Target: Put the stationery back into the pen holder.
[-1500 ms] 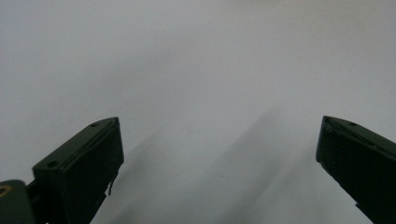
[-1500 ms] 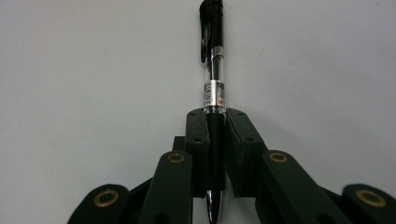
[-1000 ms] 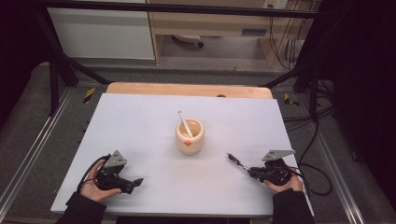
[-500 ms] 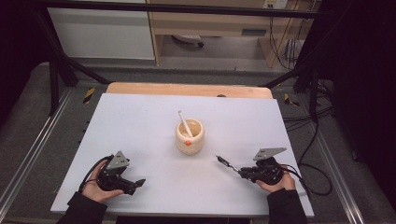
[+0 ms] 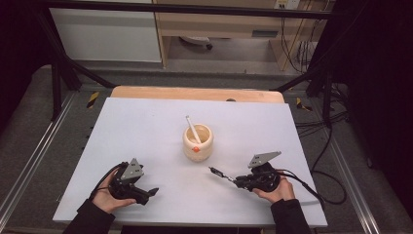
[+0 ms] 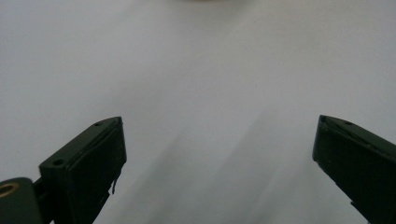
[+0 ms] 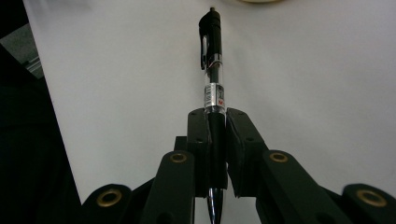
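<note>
**Both grippers low at the near edge, one spread, one clamped**

The left hand [image 5: 108, 197] comes in from the bottom left, sleeve dark, and holds the left gripper [image 5: 148, 193] low over the near left part of the table, jaws pointing right. In the left gripper view its two black jaws stand wide apart with nothing between them.

The right hand [image 5: 275, 190] comes in from the bottom right and holds the right gripper [image 7: 217, 119], pointing left and slightly away from the person. In the right gripper view its jaws are closed tight on a pen [image 7: 213, 74], which sticks out straight ahead beyond the tips.
</note>
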A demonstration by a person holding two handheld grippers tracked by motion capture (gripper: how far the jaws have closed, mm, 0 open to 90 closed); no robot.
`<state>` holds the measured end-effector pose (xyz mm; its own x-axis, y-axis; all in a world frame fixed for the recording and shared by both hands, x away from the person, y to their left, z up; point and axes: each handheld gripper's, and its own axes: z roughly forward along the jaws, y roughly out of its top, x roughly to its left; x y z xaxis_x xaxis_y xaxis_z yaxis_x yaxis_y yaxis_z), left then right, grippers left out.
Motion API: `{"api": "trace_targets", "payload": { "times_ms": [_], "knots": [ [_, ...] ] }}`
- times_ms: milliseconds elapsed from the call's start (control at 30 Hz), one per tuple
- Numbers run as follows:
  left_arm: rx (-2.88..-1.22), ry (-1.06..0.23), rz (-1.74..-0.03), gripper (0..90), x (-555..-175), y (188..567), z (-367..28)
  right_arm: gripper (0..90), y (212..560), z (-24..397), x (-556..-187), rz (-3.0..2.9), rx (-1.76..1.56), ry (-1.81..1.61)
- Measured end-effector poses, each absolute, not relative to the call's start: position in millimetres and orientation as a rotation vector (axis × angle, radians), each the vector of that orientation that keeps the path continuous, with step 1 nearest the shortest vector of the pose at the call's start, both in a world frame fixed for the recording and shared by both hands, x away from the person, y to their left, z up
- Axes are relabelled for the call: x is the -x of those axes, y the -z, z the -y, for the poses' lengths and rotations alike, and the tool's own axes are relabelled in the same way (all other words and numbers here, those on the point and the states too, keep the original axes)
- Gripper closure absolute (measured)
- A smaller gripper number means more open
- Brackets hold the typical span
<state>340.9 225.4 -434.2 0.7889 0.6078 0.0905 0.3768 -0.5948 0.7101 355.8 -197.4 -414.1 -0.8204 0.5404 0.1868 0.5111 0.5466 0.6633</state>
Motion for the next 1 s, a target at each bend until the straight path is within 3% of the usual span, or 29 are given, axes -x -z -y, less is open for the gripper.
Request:
{"api": "trace_targets", "payload": {
  "times_ms": [1000],
  "knots": [
    [-2.396, -0.641, -0.335, 6.6, -340.9, 419.6, -164.0, 80.8, 396.3, 124.6, -371.8, -2.827, -0.749, -1.135]
  ]
}}
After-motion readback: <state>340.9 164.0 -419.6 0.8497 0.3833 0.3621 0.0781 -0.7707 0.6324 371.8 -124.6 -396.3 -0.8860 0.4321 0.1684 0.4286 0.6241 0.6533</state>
